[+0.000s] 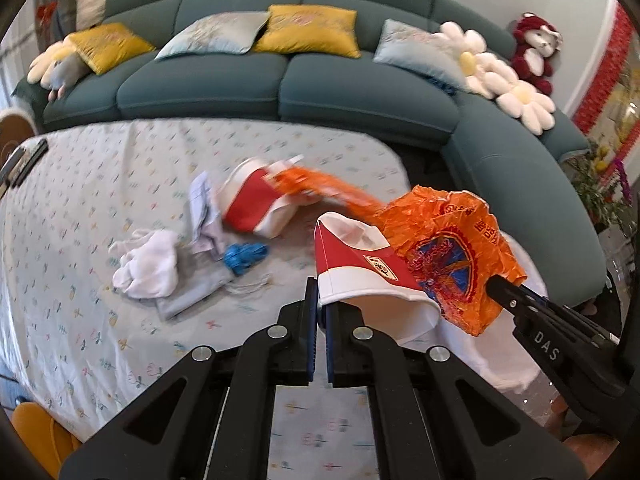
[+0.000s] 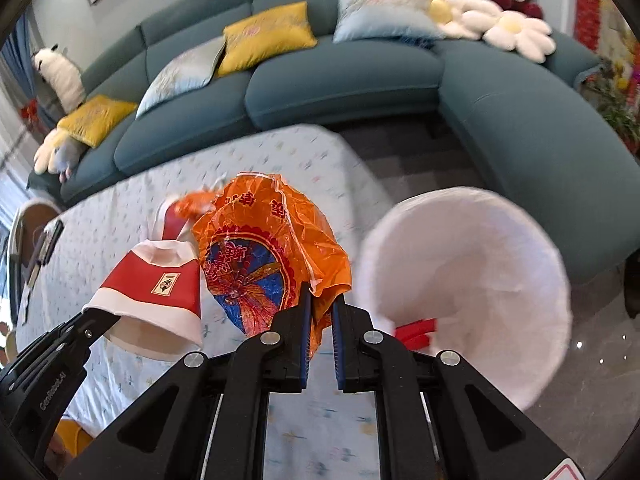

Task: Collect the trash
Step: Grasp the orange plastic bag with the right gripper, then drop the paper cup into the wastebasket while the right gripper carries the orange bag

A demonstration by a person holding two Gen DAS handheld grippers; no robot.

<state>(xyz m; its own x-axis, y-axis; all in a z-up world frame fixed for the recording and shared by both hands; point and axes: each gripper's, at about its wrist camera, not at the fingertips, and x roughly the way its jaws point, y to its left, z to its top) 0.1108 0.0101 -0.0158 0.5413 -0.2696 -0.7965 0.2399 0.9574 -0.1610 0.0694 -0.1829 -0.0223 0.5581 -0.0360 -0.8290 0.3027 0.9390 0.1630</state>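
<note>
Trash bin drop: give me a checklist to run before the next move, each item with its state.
1. Left gripper shut on the red-and-white paper cup: ok.
2. Right gripper shut on the orange plastic wrapper: ok.
3. White-lined trash bin open: ok.
4. Wrapper over the bin mouth: not ok, it hangs beside the rim.
5. Cup over the bin: not ok, it is above the table.
6. Table trash all collected: not ok, a second cup and white tissue lie there.

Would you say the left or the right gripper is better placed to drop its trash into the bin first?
Right, probably. The right gripper holds the orange wrapper next to the white bin; the left gripper, holding the paper cup, sits farther from it.
</note>
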